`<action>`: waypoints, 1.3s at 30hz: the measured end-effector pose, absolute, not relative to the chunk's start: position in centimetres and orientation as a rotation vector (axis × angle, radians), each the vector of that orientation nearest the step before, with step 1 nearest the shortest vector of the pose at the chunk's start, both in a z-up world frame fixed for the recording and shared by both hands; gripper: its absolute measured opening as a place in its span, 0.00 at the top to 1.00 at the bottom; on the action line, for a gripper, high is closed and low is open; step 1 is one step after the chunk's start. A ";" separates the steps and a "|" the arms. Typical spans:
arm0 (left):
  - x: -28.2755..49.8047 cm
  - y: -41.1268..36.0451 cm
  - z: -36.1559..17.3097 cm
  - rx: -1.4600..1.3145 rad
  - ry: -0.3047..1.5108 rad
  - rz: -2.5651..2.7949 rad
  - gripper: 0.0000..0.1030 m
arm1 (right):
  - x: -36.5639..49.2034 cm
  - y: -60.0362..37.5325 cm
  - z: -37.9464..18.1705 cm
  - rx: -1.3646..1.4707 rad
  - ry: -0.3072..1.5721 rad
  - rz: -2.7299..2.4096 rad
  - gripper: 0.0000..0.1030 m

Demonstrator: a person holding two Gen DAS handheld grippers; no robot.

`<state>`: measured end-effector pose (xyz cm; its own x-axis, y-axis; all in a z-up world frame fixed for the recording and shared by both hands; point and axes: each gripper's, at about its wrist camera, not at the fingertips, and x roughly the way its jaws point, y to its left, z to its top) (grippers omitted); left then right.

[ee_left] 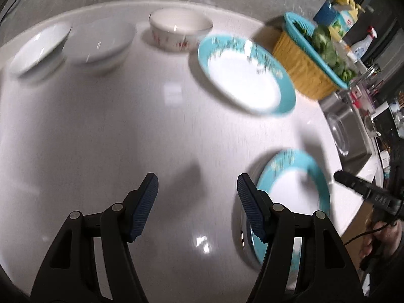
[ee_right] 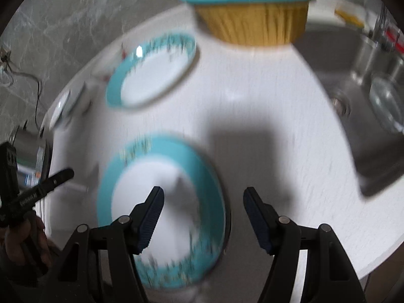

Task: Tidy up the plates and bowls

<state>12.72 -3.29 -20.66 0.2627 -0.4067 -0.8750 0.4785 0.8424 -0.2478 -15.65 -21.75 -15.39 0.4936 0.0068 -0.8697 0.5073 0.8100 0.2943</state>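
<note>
We see our left gripper as a matte black frame of two forked arms with long cut-out slots, each arm pinned by two round silver pivot heads. Its fingers end in dark blue pads with fine ribbing across the face. Our right gripper is built the same way: black slotted arms, silver pivots, ribbed dark blue pads. Seen from the other wrist, each tool's black body tapers to a narrow tip and carries small pale lettering along its side, too blurred for us to read. A thin black cable trails from the handle beside the hand.
</note>
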 end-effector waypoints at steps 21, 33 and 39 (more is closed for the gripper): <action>27.8 -13.2 -24.9 0.141 1.206 -0.641 0.39 | 0.8 -26.7 -17.8 0.641 0.896 -0.512 0.41; 30.6 -15.0 -25.9 0.206 1.233 -0.624 0.57 | 4.2 -27.4 -19.6 0.576 1.025 -0.509 0.53; 30.0 -16.4 -25.5 0.233 1.214 -0.649 0.84 | 4.6 -27.8 -19.8 0.536 1.072 -0.512 0.73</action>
